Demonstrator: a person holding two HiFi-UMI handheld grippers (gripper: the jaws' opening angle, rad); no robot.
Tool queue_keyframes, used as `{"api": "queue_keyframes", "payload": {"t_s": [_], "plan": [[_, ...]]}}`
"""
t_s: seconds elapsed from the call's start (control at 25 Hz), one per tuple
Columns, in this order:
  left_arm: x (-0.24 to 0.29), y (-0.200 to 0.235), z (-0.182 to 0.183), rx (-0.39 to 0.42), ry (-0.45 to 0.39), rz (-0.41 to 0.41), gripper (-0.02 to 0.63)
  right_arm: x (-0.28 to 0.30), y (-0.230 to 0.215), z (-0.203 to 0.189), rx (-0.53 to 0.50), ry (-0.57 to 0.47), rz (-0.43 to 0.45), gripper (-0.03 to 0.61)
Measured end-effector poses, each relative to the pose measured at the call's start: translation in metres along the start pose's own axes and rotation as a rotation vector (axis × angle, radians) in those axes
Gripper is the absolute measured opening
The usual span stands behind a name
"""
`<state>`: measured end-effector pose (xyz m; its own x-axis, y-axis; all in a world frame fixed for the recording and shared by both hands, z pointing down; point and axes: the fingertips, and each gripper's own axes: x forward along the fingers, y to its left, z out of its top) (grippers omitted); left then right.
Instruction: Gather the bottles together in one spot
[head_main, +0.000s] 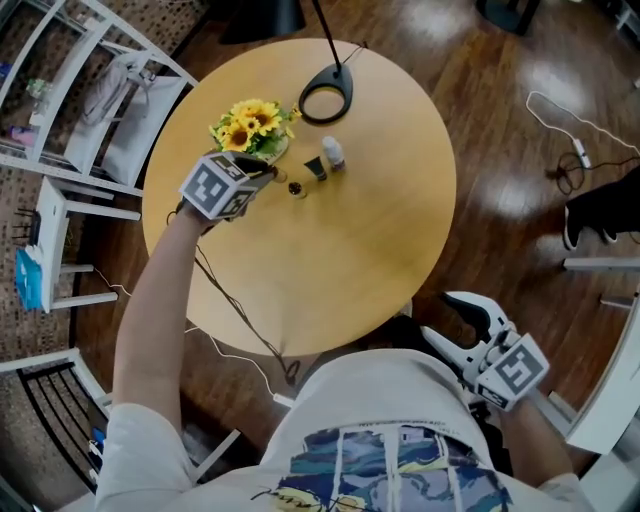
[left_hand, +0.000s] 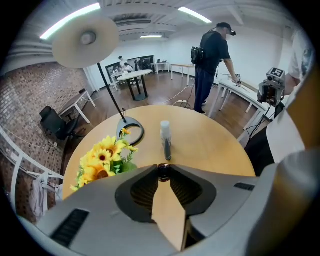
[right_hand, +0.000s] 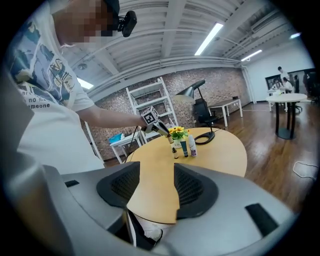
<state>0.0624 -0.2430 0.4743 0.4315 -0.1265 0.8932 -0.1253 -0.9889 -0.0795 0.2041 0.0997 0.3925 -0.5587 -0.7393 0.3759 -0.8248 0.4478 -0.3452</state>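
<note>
On the round wooden table (head_main: 350, 260), three bottles stand close together beside the flowers: a white bottle (head_main: 333, 153), a dark tube (head_main: 315, 168) and a small brown bottle (head_main: 297, 188). My left gripper (head_main: 277, 177) hangs just left of them, shut on another small brown bottle (right_hand: 170, 139) whose dark cap (left_hand: 163, 172) shows between the jaw tips. From the left gripper view the dark tube (left_hand: 167, 149) stands in front of the white bottle (left_hand: 164, 128). My right gripper (head_main: 445, 318) is open and empty, off the table's near edge by my right side.
A bunch of sunflowers (head_main: 250, 125) and a black ring-shaped lamp base (head_main: 326, 100) sit at the table's far side. White racks (head_main: 90, 110) stand left of the table. A cable (head_main: 570, 140) lies on the floor at right. A person (left_hand: 212, 65) stands at a far bench.
</note>
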Motion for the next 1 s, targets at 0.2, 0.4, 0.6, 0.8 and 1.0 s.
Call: {"api": "queue_keyframes", "payload": {"t_s": [0.2, 0.4, 0.6, 0.8, 1.0], "plan": [[0.017, -0.005, 0.022, 0.009, 0.002, -0.007, 0.078, -0.009, -0.015, 0.003, -0.027, -0.017, -0.005, 0.233], [0.018, -0.001, 0.01, -0.007, 0.031, 0.005, 0.078, -0.013, -0.024, 0.003, -0.023, -0.009, -0.005, 0.233], [0.019, 0.01, -0.015, -0.056, 0.061, 0.023, 0.078, -0.011, -0.028, 0.001, -0.029, -0.007, 0.006, 0.233], [0.035, 0.001, -0.043, -0.085, 0.101, 0.009, 0.078, -0.009, -0.032, 0.0, -0.022, 0.001, 0.004, 0.233], [0.058, -0.009, -0.064, -0.115, 0.128, -0.013, 0.078, -0.008, -0.03, -0.003, -0.018, 0.014, 0.002, 0.233]]}}
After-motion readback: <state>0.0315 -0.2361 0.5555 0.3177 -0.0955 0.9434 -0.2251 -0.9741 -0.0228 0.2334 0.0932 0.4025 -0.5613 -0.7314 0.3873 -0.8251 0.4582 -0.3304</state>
